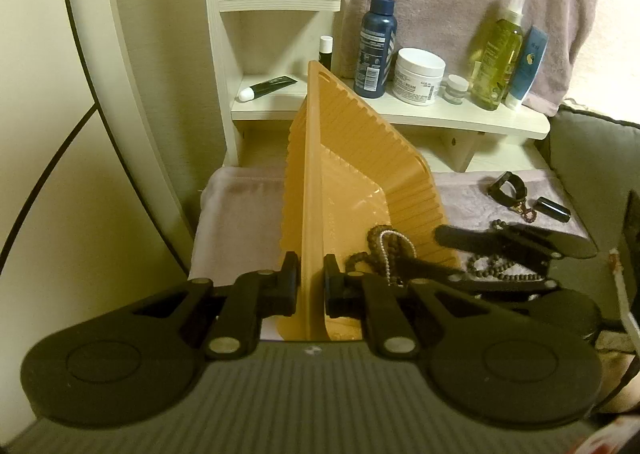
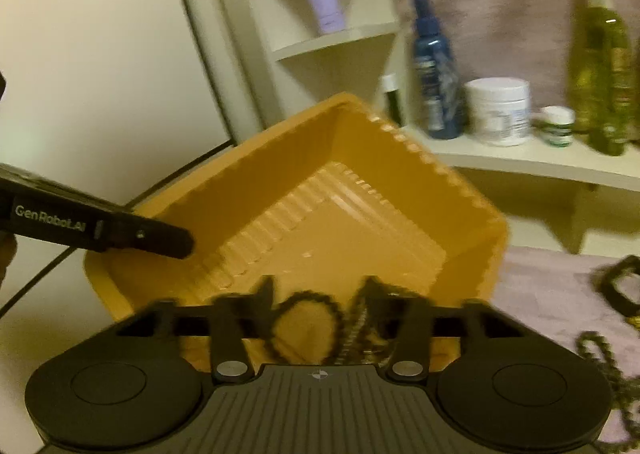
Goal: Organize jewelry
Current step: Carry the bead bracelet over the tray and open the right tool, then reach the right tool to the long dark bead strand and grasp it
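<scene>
My left gripper (image 1: 312, 278) is shut on the near rim of an orange ribbed tray (image 1: 360, 157), holding it tipped up on the pale towel. In the right wrist view the same gripper (image 2: 176, 242) shows pinching the left rim of the tray (image 2: 304, 157). Dark bead strands and a pearl strand (image 1: 384, 250) hang over the tray's near wall. My right gripper (image 2: 318, 294) stands with its jaws apart over that wall. The bead strands (image 2: 320, 306) loop loosely between its fingers without being pressed. In the left wrist view the right gripper (image 1: 420, 250) reaches in from the right.
More dark beads (image 1: 492, 266) lie on the towel to the right, with a black bracelet (image 1: 506, 185) and a small black cylinder (image 1: 554, 209) beyond. A white shelf (image 1: 460, 119) behind the tray carries a blue bottle (image 1: 376, 41), a white jar (image 1: 418, 75) and a green bottle (image 1: 498, 57).
</scene>
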A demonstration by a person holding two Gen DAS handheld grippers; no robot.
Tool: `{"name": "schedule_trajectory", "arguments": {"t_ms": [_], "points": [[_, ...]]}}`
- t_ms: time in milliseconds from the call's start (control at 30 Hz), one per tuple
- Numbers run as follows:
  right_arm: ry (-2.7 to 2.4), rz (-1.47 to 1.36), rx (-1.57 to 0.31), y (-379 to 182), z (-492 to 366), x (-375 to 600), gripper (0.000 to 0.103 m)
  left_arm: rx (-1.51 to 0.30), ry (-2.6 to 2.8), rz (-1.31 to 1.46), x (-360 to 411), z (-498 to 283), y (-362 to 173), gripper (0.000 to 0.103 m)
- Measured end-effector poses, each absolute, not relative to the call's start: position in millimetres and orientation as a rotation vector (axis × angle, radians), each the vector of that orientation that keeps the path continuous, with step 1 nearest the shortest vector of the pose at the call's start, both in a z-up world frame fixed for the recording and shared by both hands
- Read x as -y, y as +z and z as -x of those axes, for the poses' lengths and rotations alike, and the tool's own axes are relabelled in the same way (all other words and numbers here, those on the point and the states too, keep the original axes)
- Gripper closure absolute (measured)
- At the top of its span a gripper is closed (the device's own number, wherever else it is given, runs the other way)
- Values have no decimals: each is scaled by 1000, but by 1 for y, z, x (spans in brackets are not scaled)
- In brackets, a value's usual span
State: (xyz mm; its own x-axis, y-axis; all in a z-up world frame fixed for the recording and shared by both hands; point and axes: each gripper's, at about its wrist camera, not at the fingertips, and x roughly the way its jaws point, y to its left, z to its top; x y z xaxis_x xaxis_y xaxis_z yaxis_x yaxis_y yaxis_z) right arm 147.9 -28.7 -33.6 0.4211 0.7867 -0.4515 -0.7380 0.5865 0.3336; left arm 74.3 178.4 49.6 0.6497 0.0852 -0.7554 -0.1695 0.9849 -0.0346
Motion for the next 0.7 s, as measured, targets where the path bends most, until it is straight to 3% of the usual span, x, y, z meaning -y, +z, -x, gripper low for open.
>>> {"name": "schedule_trajectory", "arguments": {"t_ms": [700], "points": [[500,6,-608,-52,-173,182,50,-850,149,111,-180,-74,49,93]]}}
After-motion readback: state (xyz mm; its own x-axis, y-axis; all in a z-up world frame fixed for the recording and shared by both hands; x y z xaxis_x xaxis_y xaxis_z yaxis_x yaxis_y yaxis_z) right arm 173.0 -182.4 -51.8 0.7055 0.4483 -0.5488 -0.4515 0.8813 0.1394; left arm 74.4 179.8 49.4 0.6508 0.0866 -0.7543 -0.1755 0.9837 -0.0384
